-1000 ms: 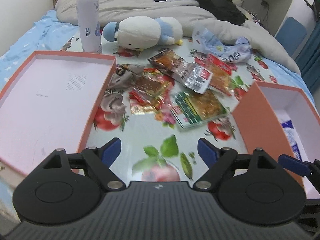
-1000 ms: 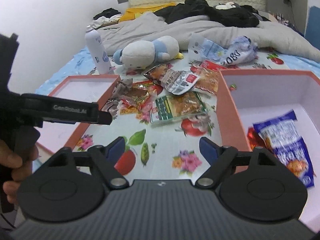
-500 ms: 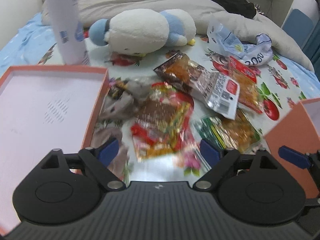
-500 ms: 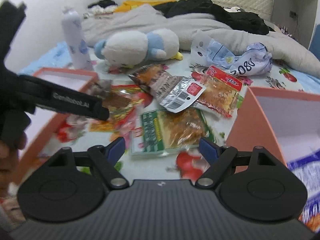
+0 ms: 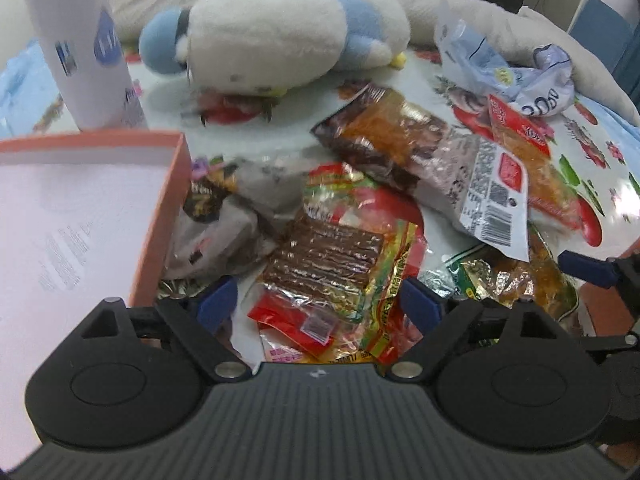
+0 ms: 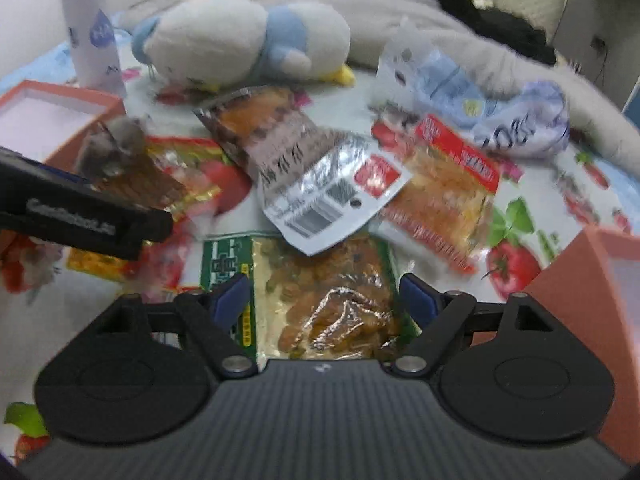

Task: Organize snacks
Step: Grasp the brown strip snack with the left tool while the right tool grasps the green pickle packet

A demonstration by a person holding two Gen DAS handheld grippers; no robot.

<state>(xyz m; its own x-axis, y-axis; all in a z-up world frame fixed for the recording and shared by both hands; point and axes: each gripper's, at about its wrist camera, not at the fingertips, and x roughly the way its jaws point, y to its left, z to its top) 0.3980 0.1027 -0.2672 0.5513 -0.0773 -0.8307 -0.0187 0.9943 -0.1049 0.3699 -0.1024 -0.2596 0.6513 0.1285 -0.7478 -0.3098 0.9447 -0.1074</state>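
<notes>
Foil snack packets [image 5: 332, 264] between boxes [image 5: 168, 184]

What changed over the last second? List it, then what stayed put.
Both grippers moved in low over the snack pile: left gripper above the red-and-brown packet, right gripper above the green packet. Jaws open, nothing gripped. Packets, boxes and plush toy stayed put.

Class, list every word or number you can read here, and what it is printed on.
"GenRobot.AI", blurred: left claw, jaws closing, red packet between them.
"080": crumpled blue-and-white bag.
Snack packets, spray bottle, pink box: print too small or blurred.
</notes>
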